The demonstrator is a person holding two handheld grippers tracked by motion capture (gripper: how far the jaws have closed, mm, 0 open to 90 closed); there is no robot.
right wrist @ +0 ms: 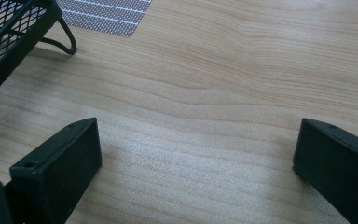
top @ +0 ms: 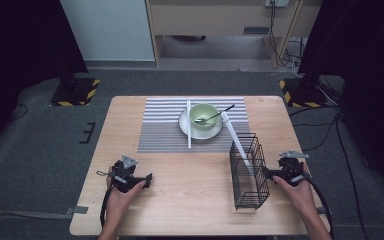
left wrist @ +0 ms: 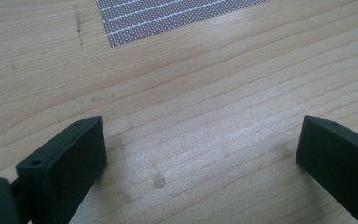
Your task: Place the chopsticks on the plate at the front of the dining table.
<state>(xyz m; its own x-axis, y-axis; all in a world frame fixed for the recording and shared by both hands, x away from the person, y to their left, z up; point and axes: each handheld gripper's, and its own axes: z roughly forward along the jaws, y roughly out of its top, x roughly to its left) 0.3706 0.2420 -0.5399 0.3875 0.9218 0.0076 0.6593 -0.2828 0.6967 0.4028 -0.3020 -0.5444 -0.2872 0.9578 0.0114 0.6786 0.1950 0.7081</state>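
A black wire basket (top: 250,175) stands on the wooden table (top: 180,200) at the front right. A white chopstick (top: 233,136) leans out of it toward the back. A green bowl (top: 203,115) holding a dark spoon (top: 221,112) sits on a white plate (top: 200,135) on a striped placemat (top: 162,131). A second white chopstick (top: 189,131) lies beside the plate. My left gripper (top: 148,180) (left wrist: 203,128) rests open on bare wood at the front left. Just right of the basket (right wrist: 9,28), my right gripper (top: 272,174) (right wrist: 198,128) is open and holds nothing.
The placemat corner (left wrist: 168,14) (right wrist: 107,14) lies just ahead of each gripper. Bare wood stretches between the two hands. Beyond the table are grey carpet, black stand bases with hazard stripes (top: 75,91) and cables (top: 325,135) on the floor at the right.
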